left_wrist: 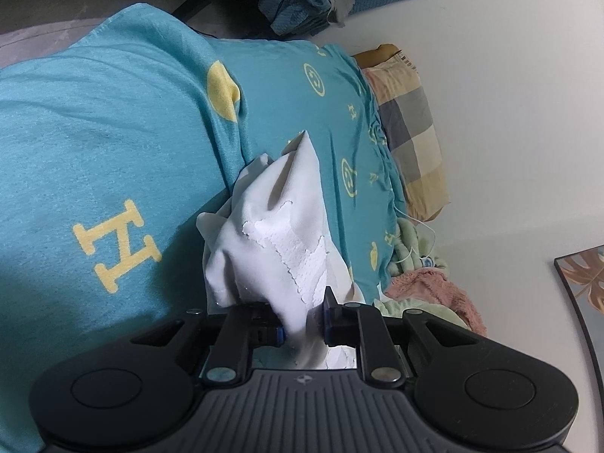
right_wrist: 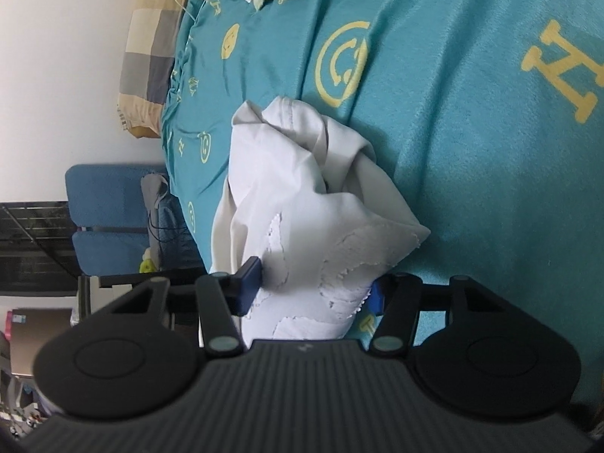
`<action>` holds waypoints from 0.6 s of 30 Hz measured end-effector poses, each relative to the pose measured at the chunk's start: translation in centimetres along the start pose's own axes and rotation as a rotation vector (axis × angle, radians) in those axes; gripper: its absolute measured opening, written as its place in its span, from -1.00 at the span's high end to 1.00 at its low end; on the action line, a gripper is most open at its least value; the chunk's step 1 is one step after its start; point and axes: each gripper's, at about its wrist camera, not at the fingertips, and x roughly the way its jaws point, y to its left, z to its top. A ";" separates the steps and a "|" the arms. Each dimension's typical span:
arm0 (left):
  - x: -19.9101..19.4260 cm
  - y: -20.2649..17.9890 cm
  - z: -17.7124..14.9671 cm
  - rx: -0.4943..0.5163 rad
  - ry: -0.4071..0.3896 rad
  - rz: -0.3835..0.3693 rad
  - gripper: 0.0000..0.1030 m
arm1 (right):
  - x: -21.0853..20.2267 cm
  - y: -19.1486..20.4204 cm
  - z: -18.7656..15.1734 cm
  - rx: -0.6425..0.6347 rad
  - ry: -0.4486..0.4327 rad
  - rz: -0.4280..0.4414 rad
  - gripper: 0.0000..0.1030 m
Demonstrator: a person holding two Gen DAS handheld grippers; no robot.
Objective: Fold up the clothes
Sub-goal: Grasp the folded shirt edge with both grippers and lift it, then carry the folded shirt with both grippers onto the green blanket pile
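A crumpled white garment (left_wrist: 271, 226) with a rough white print rises in a bunch off the teal bedspread (left_wrist: 94, 143). My left gripper (left_wrist: 304, 322) is shut on its near end, and the cloth is pinched into a narrow neck between the blue-padded fingers. In the right wrist view the same white garment (right_wrist: 302, 188) reaches into my right gripper (right_wrist: 315, 288). Those jaws stand wide apart. The loose fabric fills the gap and brushes both pads (right_wrist: 249, 277), with no pinch creases.
The teal bedspread (right_wrist: 472, 151) with yellow letters and smiley prints covers the bed. A checked pillow (left_wrist: 411, 132) and a pink and green plush pile (left_wrist: 426, 287) lie along the white wall. A blue chair (right_wrist: 109, 219) with draped cloth stands past the bed's end.
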 end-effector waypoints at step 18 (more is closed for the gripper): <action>0.1 -0.1 -0.2 0.006 -0.004 0.012 0.65 | 1.5 0.0 -0.9 0.015 0.123 0.018 0.06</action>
